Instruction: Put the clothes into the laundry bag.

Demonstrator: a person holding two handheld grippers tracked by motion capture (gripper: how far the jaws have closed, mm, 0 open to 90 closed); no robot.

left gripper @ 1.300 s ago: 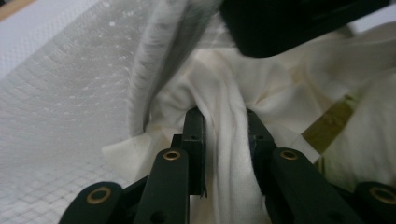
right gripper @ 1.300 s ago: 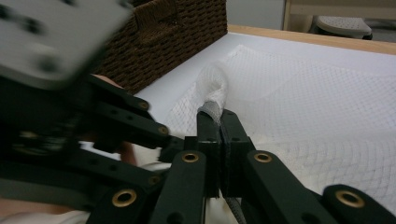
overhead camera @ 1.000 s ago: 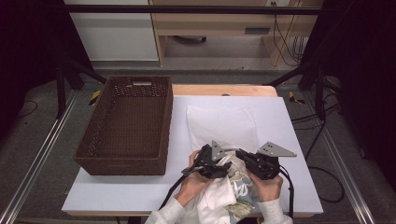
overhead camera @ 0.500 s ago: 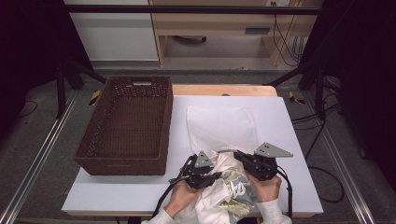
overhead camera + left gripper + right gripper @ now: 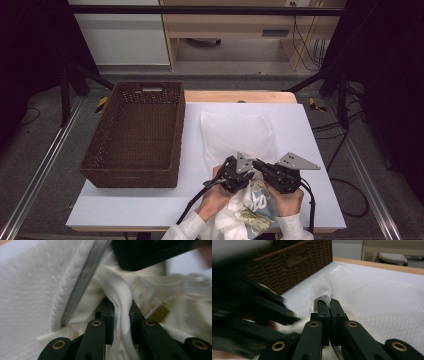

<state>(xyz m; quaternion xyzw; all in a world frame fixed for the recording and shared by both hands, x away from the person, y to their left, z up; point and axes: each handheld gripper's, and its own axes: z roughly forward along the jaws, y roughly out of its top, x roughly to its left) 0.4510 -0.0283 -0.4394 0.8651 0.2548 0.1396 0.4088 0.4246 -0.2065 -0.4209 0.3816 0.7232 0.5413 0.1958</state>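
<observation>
Left gripper view alone shows jaws pinching the white garment (image 5: 122, 312).

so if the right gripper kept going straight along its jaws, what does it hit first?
Likely just more of the white mesh bag: the right gripper is shut on its edge, and the bag spreads over the table ahead. The wicker basket sits off-line.

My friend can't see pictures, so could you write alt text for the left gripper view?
The left gripper has just closed its two black jaws on a bunched fold of a white garment. To its left lies a white mesh laundry bag with a grey edge, and the other gripper shows blurred at the top.
</observation>
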